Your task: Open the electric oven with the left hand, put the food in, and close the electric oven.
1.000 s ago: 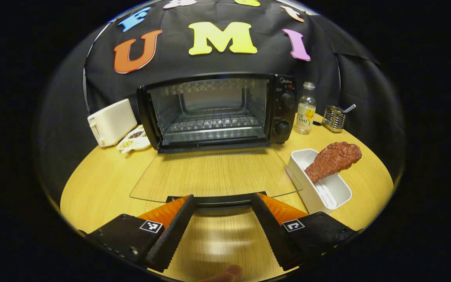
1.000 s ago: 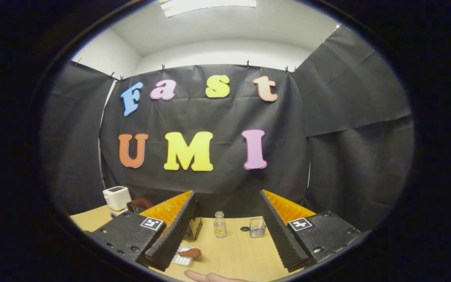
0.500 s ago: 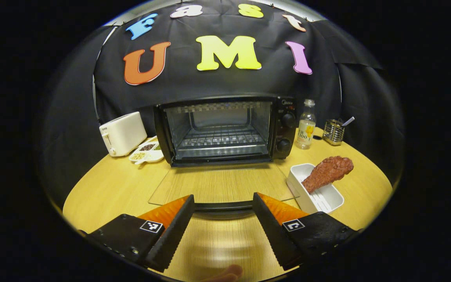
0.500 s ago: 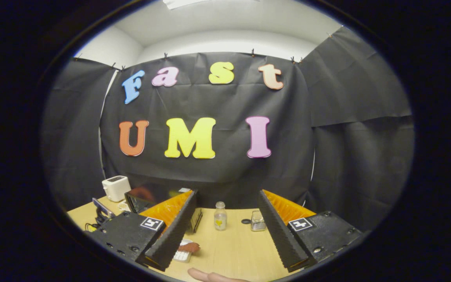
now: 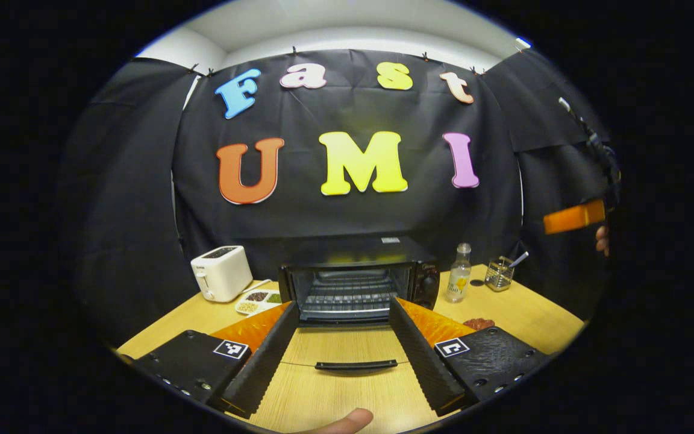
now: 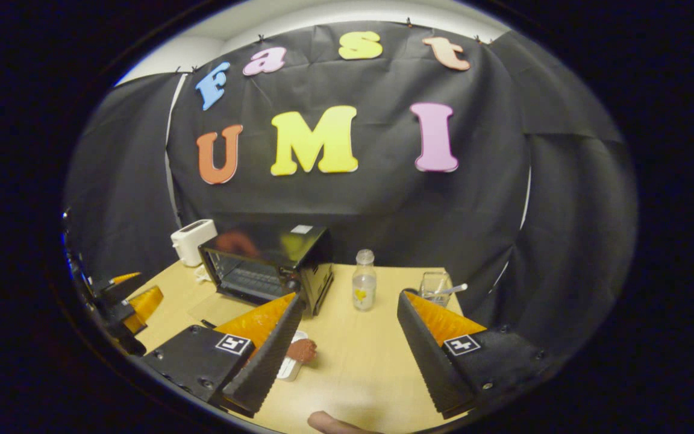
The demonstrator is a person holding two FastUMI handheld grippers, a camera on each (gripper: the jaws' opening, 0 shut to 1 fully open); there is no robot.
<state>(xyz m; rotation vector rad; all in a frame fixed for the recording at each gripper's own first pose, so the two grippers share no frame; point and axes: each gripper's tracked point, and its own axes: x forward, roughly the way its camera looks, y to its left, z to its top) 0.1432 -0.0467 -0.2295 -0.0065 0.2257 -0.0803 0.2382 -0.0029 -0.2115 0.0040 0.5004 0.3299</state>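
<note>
The black electric oven (image 5: 347,283) stands at the back of the wooden table with its glass door (image 5: 347,346) folded down flat, handle (image 5: 356,364) toward me and the wire rack showing inside. My left gripper (image 5: 343,302) is open, held back from and above the door, with nothing between its fingers. The reddish-brown piece of food (image 6: 302,349) lies in a white tray (image 6: 290,369) to the right of the oven (image 6: 268,265). Above the table near that tray, my right gripper (image 6: 350,296) is open and empty. Its left finger hides part of the tray.
A white toaster (image 5: 221,272) and a small dish of seasonings (image 5: 258,299) sit left of the oven. A clear bottle (image 6: 364,288) and a holder with a spoon (image 6: 435,288) stand to the oven's right. The left gripper (image 6: 127,301) shows at the far left.
My left gripper has drawn back and up from the door handle, so the oven looks smaller. The right gripper view has tilted down toward the table, oven and food.
</note>
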